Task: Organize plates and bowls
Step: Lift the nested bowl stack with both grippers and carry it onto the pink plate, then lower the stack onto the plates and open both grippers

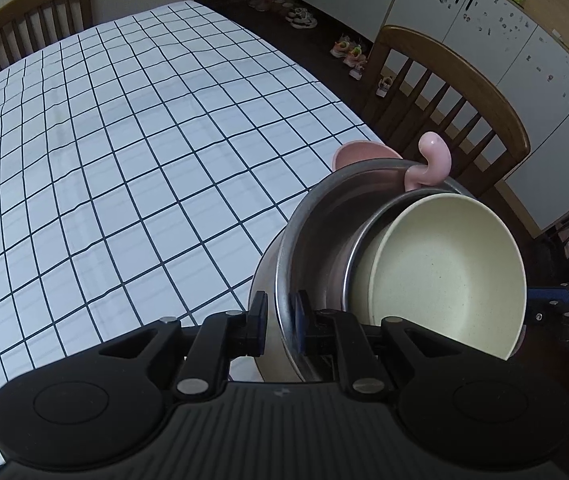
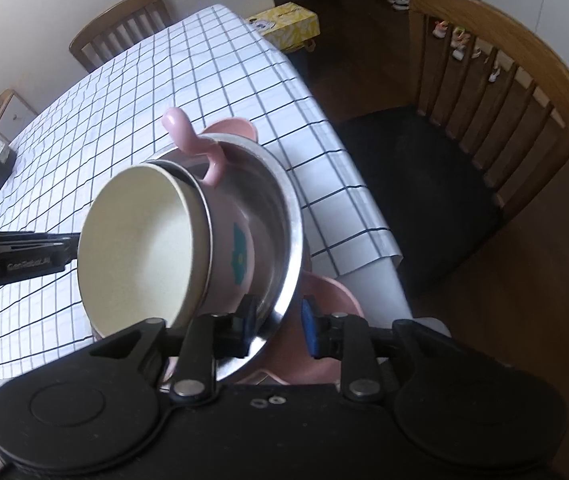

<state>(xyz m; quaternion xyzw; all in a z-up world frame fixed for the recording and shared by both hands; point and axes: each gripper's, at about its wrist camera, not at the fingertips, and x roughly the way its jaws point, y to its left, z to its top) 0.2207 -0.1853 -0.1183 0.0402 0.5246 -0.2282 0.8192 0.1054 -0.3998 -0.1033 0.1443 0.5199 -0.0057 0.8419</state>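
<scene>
A stack of dishes is held tilted above the table's near right corner. A steel bowl (image 1: 312,232) (image 2: 280,216) holds a pink cup with a curled handle (image 1: 430,160) (image 2: 188,136), and a cream bowl (image 1: 444,272) (image 2: 136,240) sits in the cup. Pink dishes (image 1: 364,152) (image 2: 324,300) lie under the steel bowl. My left gripper (image 1: 280,320) is shut on the steel bowl's rim, with the outer dishes between its pads. My right gripper (image 2: 276,328) spans the steel rim at the opposite side, with its right pad (image 2: 308,328) apart from the rim.
The table (image 1: 124,140) (image 2: 164,80) has a white cloth with a dark grid. Wooden chairs stand at the right (image 1: 464,92) (image 2: 504,80) and at the far end (image 1: 32,16). A yellow tissue box (image 2: 288,24) sits past the far corner. Shoes (image 1: 348,52) lie on the floor.
</scene>
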